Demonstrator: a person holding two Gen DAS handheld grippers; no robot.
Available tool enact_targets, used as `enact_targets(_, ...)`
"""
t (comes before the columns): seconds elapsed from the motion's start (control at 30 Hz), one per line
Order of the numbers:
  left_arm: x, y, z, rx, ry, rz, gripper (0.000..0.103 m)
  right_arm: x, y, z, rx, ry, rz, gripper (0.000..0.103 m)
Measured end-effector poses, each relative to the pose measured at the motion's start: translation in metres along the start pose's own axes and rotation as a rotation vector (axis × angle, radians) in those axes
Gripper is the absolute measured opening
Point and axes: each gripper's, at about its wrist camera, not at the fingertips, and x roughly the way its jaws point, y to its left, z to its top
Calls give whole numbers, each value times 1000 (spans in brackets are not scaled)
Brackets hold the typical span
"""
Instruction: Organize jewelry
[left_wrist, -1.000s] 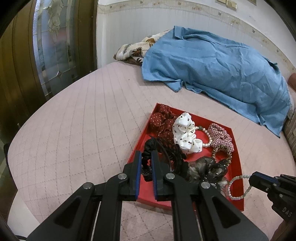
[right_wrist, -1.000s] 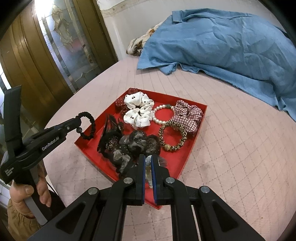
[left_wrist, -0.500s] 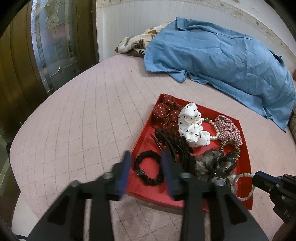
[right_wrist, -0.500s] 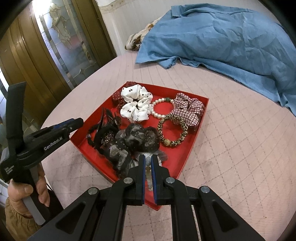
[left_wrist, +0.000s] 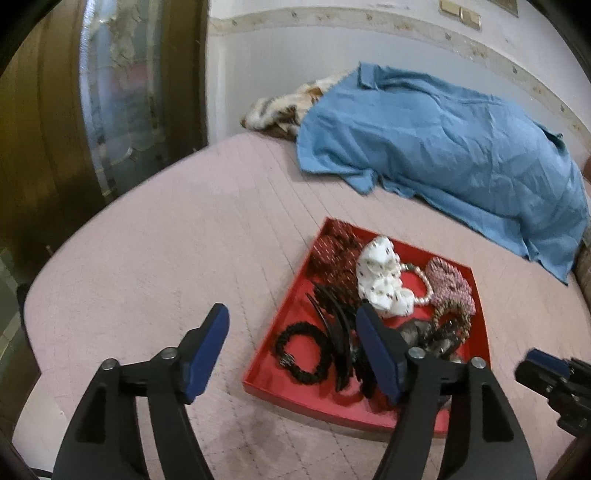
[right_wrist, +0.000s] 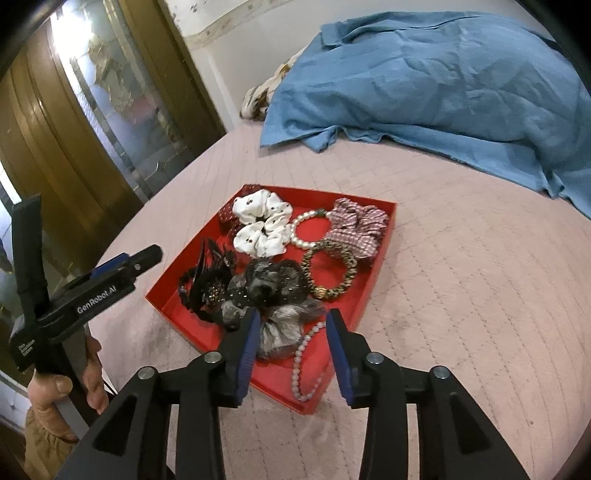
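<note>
A red tray (left_wrist: 332, 406) (right_wrist: 389, 225) lies on the pink bed, holding scrunchies, bracelets and a black claw clip (left_wrist: 336, 325). My left gripper (left_wrist: 291, 310) hovers over the tray's near left corner. Its jaws are opening, and nothing is pressed between them. A black beaded hair tie (left_wrist: 299, 354) lies loose on the tray floor below. My right gripper (right_wrist: 292, 314) stands over the tray's near corner, its jaws also opening. A pale bead bracelet (right_wrist: 304, 358) lies in the tray between its fingers, untouched. Beside the bracelet sits a grey-black gauzy scrunchie (right_wrist: 269, 284).
A blue cloth (left_wrist: 443, 155) and a patterned pillow (left_wrist: 280, 107) lie at the bed's far side by the wall. A wooden door with glass (left_wrist: 110, 110) stands left, past the bed's rounded edge. A person's hand (right_wrist: 62, 387) holds the left gripper's handle.
The left jaws opened wide and let the black hair tie fall into the tray. The right jaws, shut on the pale bead bracelet before, have opened, and it lies in the tray.
</note>
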Motion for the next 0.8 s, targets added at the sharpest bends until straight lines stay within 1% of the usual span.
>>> enact_targets(0.03, -4, 1, 1, -5, -23, 18, 75, -3, -2, -1, 8, -5, -1, 44)
enact_targets(0.1, -18, 2, 2, -6, -99, 81, 79, -12, -9, -7, 25, -17, -5, 45)
enact_targets(0.17, -36, -1, 2, 6, -188, 151, 94, -20, -15, -13, 34, -28, -13, 48)
enact_targets(0.23, -58, -6, 1, 11, -287, 218, 101, -28, -19, -20, 38, -41, -27, 51)
enact_targets(0.27, -71, -10, 1, 11, -341, 249, 103, -34, -21, -24, 38, -50, -39, 52)
enact_targets(0.3, -81, -13, 0, 13, -375, 268, 103, -38, -24, -27, 37, -58, -48, 53)
enact_targets(0.37, -101, -25, -6, 43, -427, 306, 103, -49, -29, -34, 38, -80, -66, 56)
enact_targets(0.4, -109, -31, -9, 59, -438, 315, 103, -54, -32, -37, 40, -90, -74, 58)
enact_targets(0.47, -122, -45, -18, 90, -423, 302, 103, -63, -38, -43, 51, -107, -88, 59)
enact_targets(0.57, -129, -58, -23, 111, -361, 251, 103, -75, -47, -50, 61, -127, -99, 59)
enact_targets(0.73, -141, -72, -32, 63, -254, 109, 103, -93, -52, -65, 33, -168, -154, 64)
enact_targets(0.8, -142, -81, -41, 51, -214, 68, 103, -99, -54, -71, 18, -188, -184, 67)
